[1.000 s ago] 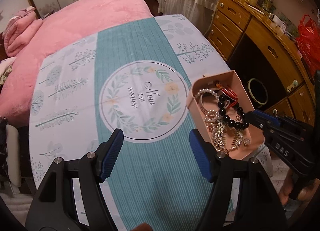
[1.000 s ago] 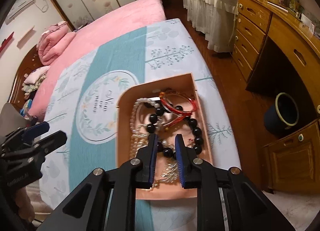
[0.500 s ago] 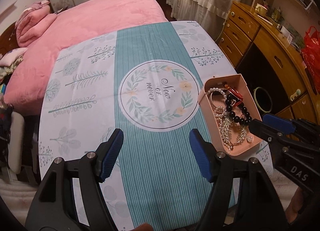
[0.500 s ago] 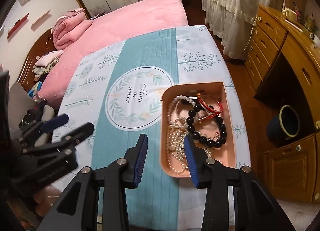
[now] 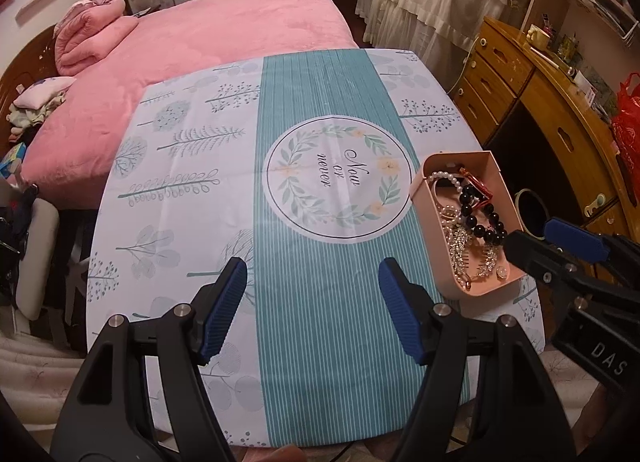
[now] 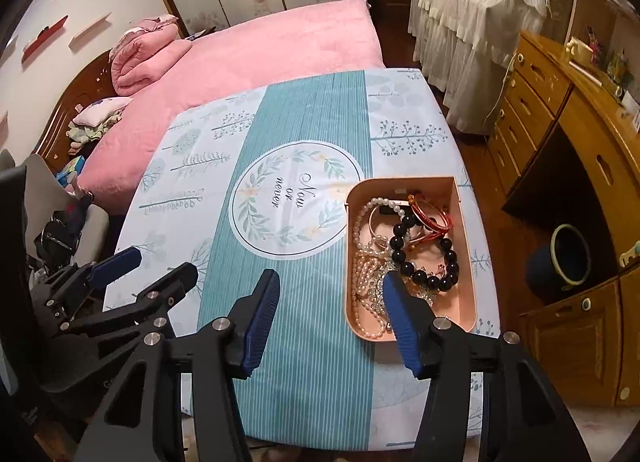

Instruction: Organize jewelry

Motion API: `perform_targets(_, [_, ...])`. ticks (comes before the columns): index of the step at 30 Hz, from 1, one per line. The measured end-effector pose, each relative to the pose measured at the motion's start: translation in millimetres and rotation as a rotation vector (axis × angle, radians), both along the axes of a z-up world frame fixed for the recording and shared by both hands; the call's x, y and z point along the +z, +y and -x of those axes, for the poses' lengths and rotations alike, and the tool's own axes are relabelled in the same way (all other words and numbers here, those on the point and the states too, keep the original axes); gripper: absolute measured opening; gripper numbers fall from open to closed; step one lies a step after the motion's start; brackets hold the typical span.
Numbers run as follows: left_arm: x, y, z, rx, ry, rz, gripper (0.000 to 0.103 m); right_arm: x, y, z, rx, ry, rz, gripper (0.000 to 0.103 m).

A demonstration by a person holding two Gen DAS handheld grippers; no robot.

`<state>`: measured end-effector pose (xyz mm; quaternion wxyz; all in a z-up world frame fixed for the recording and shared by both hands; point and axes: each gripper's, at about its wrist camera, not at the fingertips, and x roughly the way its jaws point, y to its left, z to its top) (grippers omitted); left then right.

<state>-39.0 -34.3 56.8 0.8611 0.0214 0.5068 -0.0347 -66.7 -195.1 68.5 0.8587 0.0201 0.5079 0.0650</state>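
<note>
A pink jewelry tray (image 5: 490,165) (image 6: 466,258) sits near the right edge of the table (image 5: 208,197) (image 6: 320,117). It holds a black bead bracelet (image 6: 430,254) (image 5: 482,217), pearl strands (image 6: 370,221) (image 5: 442,177), red bangles (image 6: 430,217) and sparkly pieces (image 5: 458,246). My left gripper (image 5: 314,306) is open and empty above the table's near part. It also shows in the right wrist view (image 6: 148,266). My right gripper (image 6: 330,318) is open and empty, held above the tray's near left corner. It also shows in the left wrist view (image 5: 548,238).
A pink bed (image 6: 256,57) lies beyond the table. A wooden dresser and desk (image 6: 568,129) stand to the right, with a dark bin (image 6: 560,258) on the floor. A chair with clutter (image 6: 60,229) is at the left.
My right gripper opened from nearly shut inside the tray and pulled back and up, empty. Both grippers rose away from the table, so more of the room shows.
</note>
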Motion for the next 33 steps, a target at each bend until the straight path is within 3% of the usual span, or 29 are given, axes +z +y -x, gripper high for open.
perform_targets(8, [2.4, 6.6, 6.6, 0.01, 0.0, -0.006, 0.066, 0.0, 6.7, 2.4, -0.004, 0.012, 0.018, 0.057])
perform_targets(21, [4.4, 10.4, 3.3, 0.019, -0.007, -0.007, 0.066, 0.2, 13.2, -4.5, 0.004, 0.008, 0.087, 0.071])
perform_targets(33, [1.8, 17.0, -4.6, 0.031, 0.006, 0.002, 0.066, -3.6, 17.0, -12.0, 0.014, 0.017, 0.099, 0.073])
